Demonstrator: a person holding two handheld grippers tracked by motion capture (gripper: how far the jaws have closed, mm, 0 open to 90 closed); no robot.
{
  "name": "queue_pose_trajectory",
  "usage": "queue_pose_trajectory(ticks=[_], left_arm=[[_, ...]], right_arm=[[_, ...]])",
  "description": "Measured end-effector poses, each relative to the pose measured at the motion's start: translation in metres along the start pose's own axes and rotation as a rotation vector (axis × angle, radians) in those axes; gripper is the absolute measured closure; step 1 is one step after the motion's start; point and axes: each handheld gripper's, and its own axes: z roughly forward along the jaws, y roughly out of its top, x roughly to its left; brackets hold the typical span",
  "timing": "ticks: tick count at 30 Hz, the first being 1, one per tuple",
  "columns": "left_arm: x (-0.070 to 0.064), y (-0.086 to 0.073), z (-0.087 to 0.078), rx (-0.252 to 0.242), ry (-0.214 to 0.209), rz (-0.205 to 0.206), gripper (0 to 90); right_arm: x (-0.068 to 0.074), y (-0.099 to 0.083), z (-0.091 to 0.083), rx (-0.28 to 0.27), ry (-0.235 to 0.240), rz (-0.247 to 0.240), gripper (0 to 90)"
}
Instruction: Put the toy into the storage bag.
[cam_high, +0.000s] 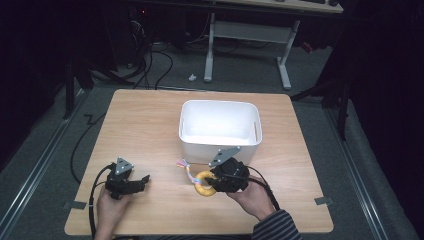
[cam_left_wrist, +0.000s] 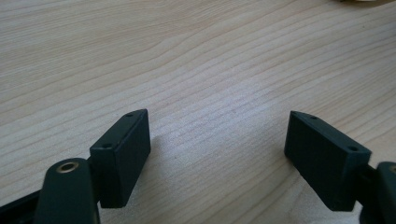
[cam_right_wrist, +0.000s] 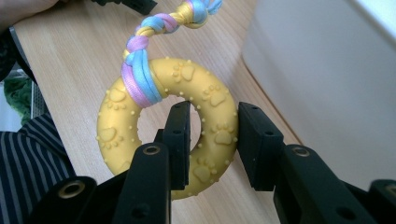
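R gripper (cam_right_wrist: 214, 140) pinches yellow ring toy (cam_right_wrist: 159, 126) – rope tail (cam_right_wrist: 161, 23) cut off; L gripper (cam_left_wrist: 217, 158) spread, empty.

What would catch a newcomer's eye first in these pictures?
The yellow ring toy with paw prints and a braided pastel rope stands out, its band clamped in the right claw near the table's front edge. Just behind it sits a white plastic bin. The left claw rests open over bare wooden table.

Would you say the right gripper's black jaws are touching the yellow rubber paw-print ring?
Touching. In the right gripper view, the right gripper has one jaw through the hole of the yellow rubber ring and the other outside, both pressed against its band.
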Motion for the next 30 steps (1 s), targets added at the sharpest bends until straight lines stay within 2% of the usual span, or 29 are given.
queue_pose_trajectory(ticks=[3,6,10,17,21,30], left_arm=[[0.000,0.000,0.000,0.000,0.000,0.000,22.8],[0.000,0.000,0.000,0.000,0.000,0.000,22.8],[0.000,0.000,0.000,0.000,0.000,0.000,22.8],[0.000,0.000,0.000,0.000,0.000,0.000,22.8],[0.000,0.000,0.000,0.000,0.000,-0.001,22.8],[0.000,0.000,0.000,0.002,-0.002,0.000,22.8]], right_arm=[[-0.001,0.003,-0.004,-0.003,0.001,0.002,66.5],[0.001,0.009,-0.012,-0.007,-0.016,-0.026,66.6],[0.000,0.015,-0.019,-0.011,-0.025,-0.037,66.6],[-0.002,0.026,-0.024,-0.012,-0.029,-0.050,66.5],[-0.006,0.031,-0.025,-0.023,-0.028,-0.041,66.6],[-0.024,0.038,-0.029,-0.043,-0.016,0.017,66.5]])
